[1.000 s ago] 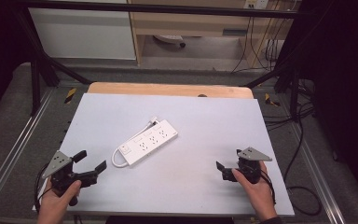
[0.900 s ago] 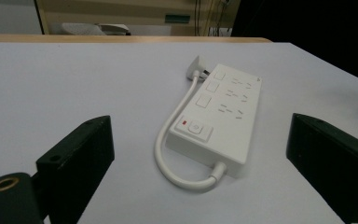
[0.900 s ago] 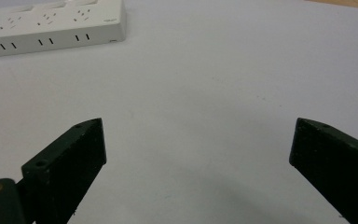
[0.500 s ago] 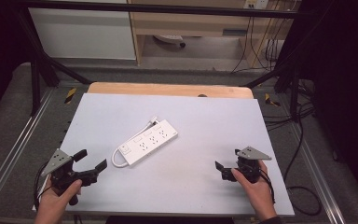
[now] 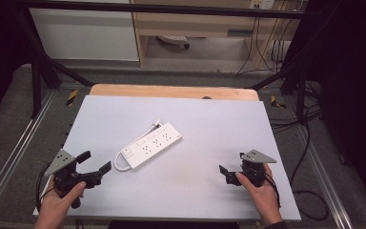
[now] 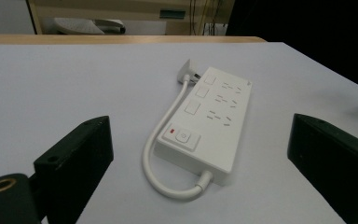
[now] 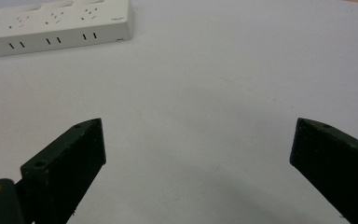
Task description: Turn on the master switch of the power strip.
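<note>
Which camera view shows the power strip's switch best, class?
The left gripper view: the switch faces the camera, close, at the near end of the power strip. In the high view the switch is tiny. The right gripper view catches just the strip's slotted side.

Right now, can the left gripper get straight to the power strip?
Probably yes. The left gripper is open and faces the power strip, with bare table between them. Its looped cord lies nearest.
</note>
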Demonstrator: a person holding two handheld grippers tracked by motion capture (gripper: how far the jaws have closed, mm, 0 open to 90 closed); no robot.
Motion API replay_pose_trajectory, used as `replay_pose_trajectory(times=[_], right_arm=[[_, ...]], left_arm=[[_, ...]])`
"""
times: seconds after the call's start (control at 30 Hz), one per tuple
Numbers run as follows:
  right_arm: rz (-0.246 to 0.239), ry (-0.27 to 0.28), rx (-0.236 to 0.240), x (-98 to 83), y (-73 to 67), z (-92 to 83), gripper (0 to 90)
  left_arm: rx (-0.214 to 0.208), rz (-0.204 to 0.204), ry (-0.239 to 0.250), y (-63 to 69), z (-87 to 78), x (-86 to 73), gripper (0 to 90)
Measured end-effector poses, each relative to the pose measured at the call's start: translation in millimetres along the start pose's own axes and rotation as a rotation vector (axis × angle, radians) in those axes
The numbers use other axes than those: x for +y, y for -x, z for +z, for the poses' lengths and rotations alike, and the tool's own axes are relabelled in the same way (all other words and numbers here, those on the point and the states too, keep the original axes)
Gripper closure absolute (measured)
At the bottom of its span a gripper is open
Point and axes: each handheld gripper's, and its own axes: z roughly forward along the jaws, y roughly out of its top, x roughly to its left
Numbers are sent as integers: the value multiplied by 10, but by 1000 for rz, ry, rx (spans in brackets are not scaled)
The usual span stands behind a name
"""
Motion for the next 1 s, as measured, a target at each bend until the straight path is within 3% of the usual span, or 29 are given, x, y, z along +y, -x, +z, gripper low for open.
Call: replay_pose_trajectory(times=[0.37, 1.0], right_arm=[[8, -1, -1, -6, -1, 1, 34], [6, -4, -1, -6, -1, 6, 34]], left_arm=[[-28, 22, -28, 52, 103, 133, 69], [-8, 30, -61, -10, 269, 333, 61]])
